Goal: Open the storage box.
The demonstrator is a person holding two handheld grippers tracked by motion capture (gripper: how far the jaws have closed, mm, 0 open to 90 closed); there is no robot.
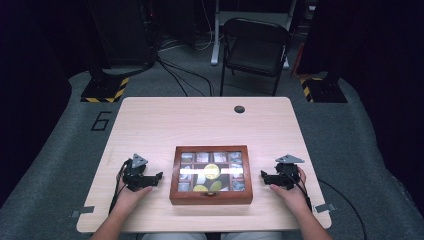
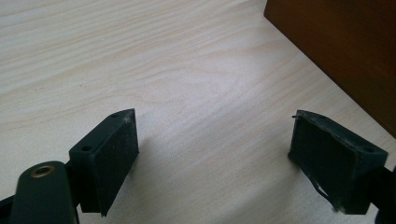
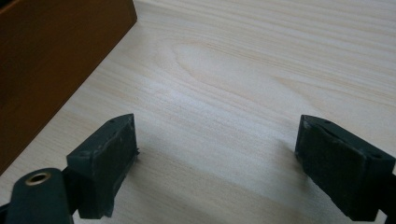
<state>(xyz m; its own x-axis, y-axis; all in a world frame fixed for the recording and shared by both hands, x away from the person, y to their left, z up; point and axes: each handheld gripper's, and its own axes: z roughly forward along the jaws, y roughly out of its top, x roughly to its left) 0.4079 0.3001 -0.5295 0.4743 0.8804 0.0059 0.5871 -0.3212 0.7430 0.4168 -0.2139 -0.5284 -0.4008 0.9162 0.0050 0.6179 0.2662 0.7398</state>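
A wooden glass-lidded box sits closed on the surface, between the two tongs. Left tongs and right tongs lie just beside its sides, both spread wide and holding nothing.

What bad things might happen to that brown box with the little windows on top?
1. The wooden box has a glass lid; a hard knock from the left gripper or right gripper might crack it.
2. Both sets of fingers are open and apart from the box, one each side. Uneven pushing could twist or slide it.
3. The box sits near the table's front edge, so pulling it closer might tip it off.
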